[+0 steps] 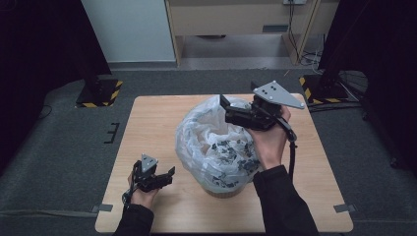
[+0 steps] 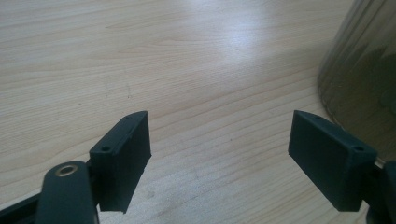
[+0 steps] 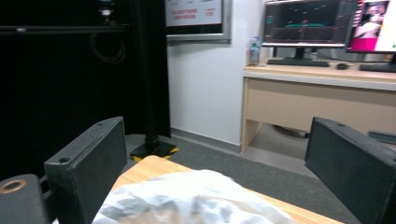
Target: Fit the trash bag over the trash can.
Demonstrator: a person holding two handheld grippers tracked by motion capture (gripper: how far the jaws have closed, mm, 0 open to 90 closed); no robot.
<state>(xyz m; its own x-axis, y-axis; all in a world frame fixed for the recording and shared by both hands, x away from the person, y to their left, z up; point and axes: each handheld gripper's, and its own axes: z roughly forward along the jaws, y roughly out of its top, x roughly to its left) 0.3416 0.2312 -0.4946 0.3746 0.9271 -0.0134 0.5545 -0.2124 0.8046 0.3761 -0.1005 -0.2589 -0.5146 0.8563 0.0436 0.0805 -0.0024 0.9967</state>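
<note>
A translucent plastic bag [image 1: 216, 142] lines a round bin [image 1: 225, 191] on the table [image 1: 152, 118]; the right gripper [image 1: 227, 109] hovers over the bag's far top, its 2 fingers [image 3: 88, 163] spread, crumpled plastic just below and between them, untouched; the left gripper [image 1: 169, 173] rests low on the table, fingers [image 2: 123, 156] spread and empty, the bin's wall [image 2: 359, 70] just beside its right finger.
</note>
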